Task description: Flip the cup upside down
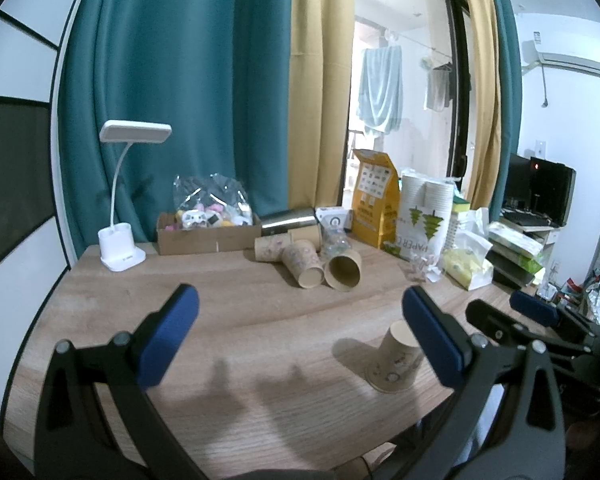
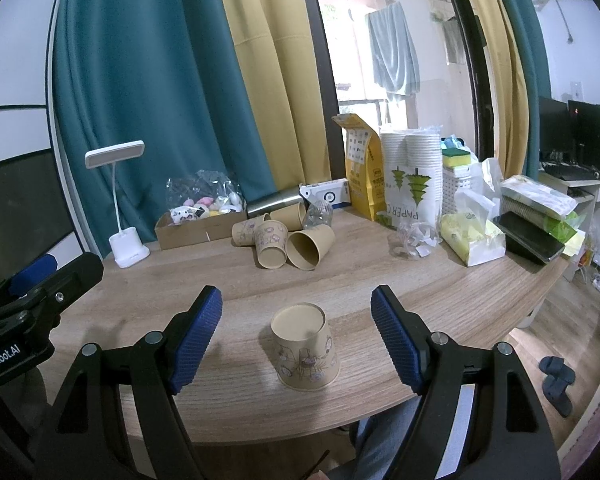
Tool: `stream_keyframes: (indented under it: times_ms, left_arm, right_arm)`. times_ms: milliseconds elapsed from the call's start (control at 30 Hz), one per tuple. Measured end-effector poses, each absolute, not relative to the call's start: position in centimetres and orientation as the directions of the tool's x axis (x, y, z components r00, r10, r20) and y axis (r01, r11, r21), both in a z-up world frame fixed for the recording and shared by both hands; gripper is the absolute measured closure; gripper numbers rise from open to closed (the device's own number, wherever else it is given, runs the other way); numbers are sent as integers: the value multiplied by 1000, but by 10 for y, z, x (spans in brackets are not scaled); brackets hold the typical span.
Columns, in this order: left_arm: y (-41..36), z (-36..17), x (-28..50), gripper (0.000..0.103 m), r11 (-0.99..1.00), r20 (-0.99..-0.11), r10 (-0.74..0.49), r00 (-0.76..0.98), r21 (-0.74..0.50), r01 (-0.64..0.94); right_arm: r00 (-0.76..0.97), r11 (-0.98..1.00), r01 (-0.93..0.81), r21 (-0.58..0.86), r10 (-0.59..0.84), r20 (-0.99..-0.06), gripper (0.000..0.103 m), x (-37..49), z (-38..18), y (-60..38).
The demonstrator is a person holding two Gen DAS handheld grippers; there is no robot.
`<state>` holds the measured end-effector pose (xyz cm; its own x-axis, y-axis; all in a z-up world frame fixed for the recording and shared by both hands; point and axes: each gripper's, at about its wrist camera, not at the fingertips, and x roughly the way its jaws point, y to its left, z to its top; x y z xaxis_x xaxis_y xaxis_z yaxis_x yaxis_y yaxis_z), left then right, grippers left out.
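The cup (image 2: 305,352) stands on the table (image 2: 460,280) near the front edge, narrow end up and wide rim down, so it looks to be upside down already — the flat top shows a closed base, not a mouth. In the right wrist view it sits centred between the right gripper's (image 2: 296,332) blue pads (image 2: 198,334), with clear table on both sides; the jaws are spread wide and grip nothing. In the left wrist view the same cup (image 1: 394,356) lies off to the right, partly hidden behind one finger, and the left gripper (image 1: 300,336) is likewise wide apart and empty, over bare wood.

The cup is thin printed paper: probably very light, easy to tip or shove, and soft enough to crush or go oval under a hard squeeze. The ribbed pads should bite well on the matte wall, so slip is a small worry — denting is the larger one. The best hold, by my reading, is across the mid wall or a little nearer the base end, where the bottom disc stiffens it; the open rim is the weakest part. A gentle close would do

The loose cups (image 2: 288,242) lying on their sides further back are well apart from it
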<state>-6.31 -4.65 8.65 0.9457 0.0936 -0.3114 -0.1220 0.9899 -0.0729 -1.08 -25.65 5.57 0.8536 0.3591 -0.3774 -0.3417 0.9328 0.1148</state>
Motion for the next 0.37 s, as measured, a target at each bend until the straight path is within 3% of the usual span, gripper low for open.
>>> stream_keyframes:
  times_ms: [367]
  left_arm:
    - [-45, 85, -63, 0, 989, -299, 96, 949, -78, -125]
  right_arm:
    - [851, 932, -343, 116, 361, -381, 23, -10, 56, -256]
